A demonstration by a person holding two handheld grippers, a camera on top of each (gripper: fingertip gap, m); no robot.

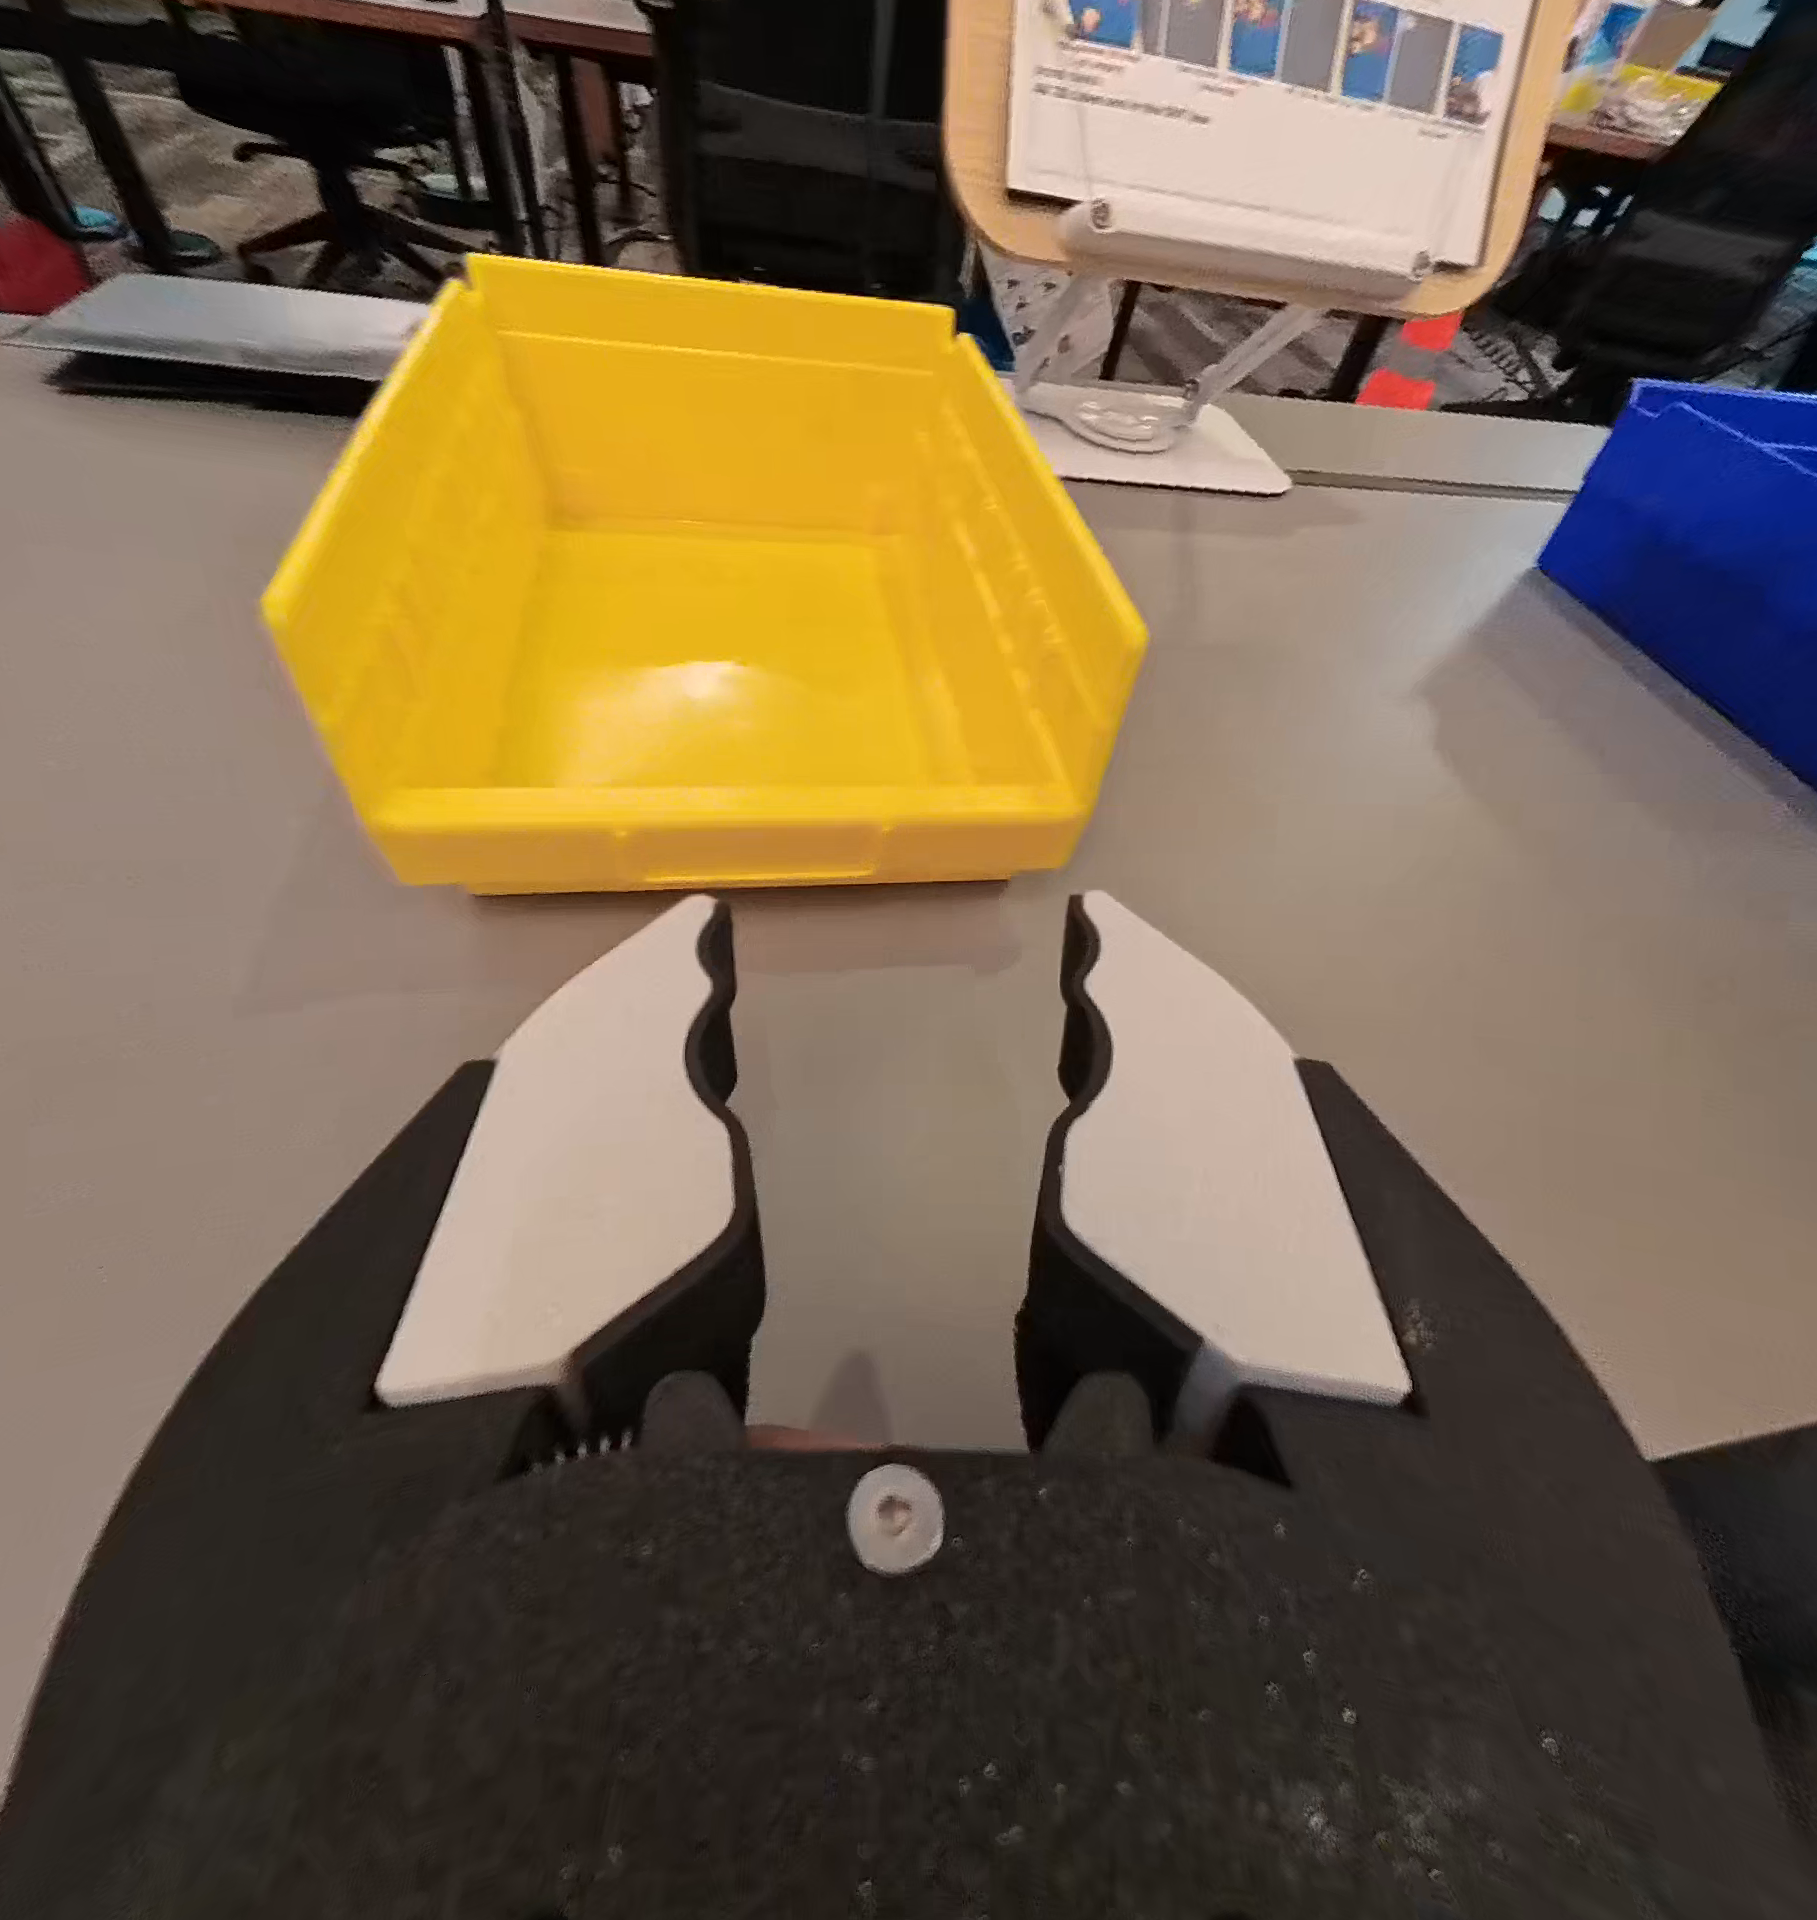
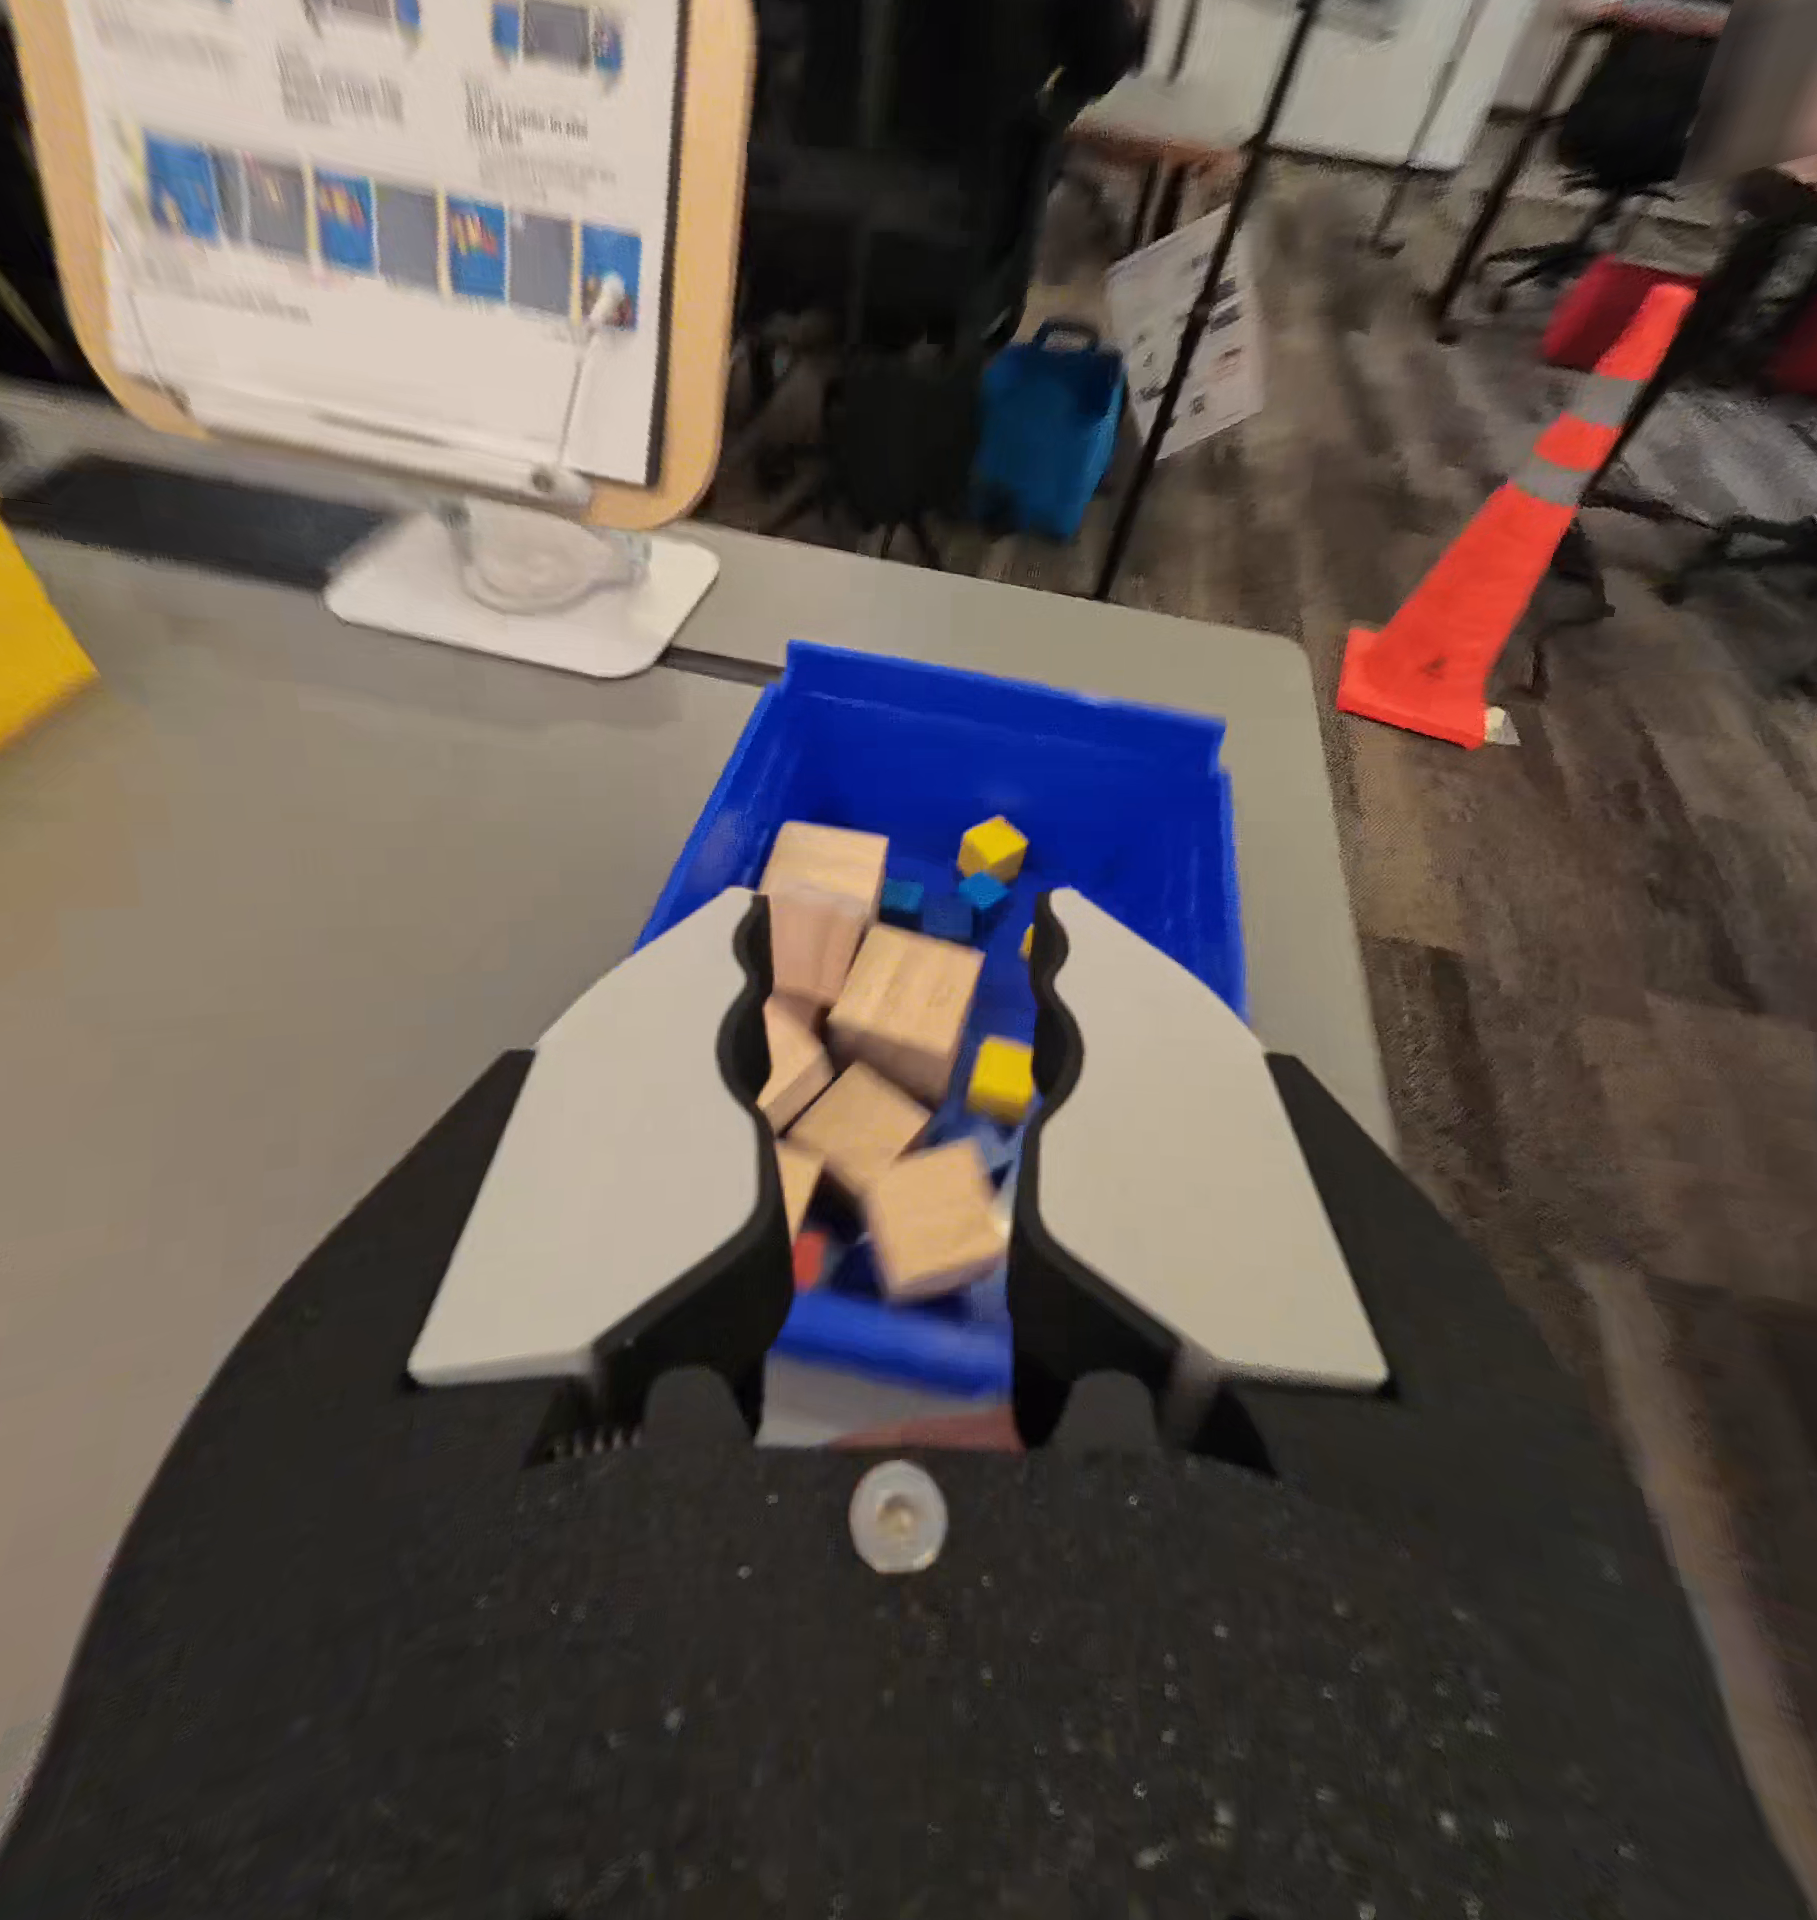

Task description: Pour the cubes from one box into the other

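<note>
Left wrist view: the left tongs [image 1: 896, 914] are spread, gripping nothing, tips just short of the yellow box's [image 1: 706, 842] low front lip.
Right wrist view: the right tongs [image 2: 896, 914] are also spread and empty, poised above the near end of the blue box [image 2: 997, 738].
Cubes: the cubes [image 2: 888, 1049] lie heaped in the blue box, mostly plain wood with a few small yellow and blue ones; the yellow box is empty.
Key relation: the blue box lies straight ahead of the right tongs, long axis running away from them; the yellow box sits well apart to its left on the table [image 1: 1299, 831], so the right side is nearer the load.
Likely next: grip the blue box's near lip.
Hard to see: the right view is smeared; the fingers hide the box's side walls, so any contact with them cannot be told. The left view cuts the blue box off.
</note>
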